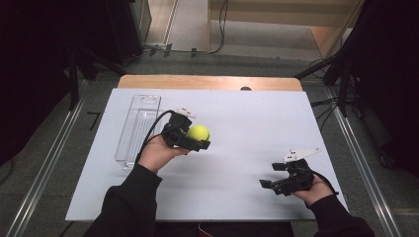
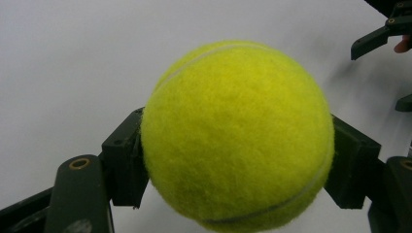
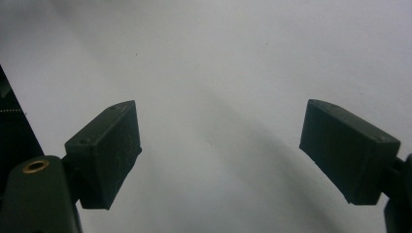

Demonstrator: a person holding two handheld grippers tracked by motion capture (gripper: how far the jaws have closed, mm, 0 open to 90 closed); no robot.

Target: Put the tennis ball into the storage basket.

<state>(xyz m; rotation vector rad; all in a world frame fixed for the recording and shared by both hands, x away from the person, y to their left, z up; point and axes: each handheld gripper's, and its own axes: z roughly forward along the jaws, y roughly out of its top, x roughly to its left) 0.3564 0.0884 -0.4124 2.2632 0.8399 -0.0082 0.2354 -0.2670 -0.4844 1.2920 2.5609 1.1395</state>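
- We hold the left gripper (image 1: pixel 198 139) clamped on a fuzzy yellow-green tennis ball (image 1: pixel 198 132); in the left gripper view its two black jaws press on either side of the ball (image 2: pixel 237 136).
- The ball sits between the tips of the left gripper, raised off the white tabletop (image 1: pixel 237 118) as far as the left gripper view lets us judge.
- Behind the left gripper, on its outer side, lies a long clear plastic rectangular container (image 1: pixel 138 129), near it but apart from it.
- Our left hand (image 1: pixel 158 153) grips the body of that gripper from below, and its black cable loops back over the container's edge.
- We hold the right gripper (image 1: pixel 269 180) well apart from the ball, on the far side of the tabletop from the container.
- Its jaws stand wide apart with nothing between them; in the right gripper view bare white tabletop (image 3: pixel 218 97) lies ahead of the gripper (image 3: pixel 218 155).
- Our right hand (image 1: pixel 314 190) holds it low over the tabletop, its tips turned toward the left gripper.
- In the left gripper view, the right gripper (image 2: pixel 384 36) shows far ahead of the ball and to one side.
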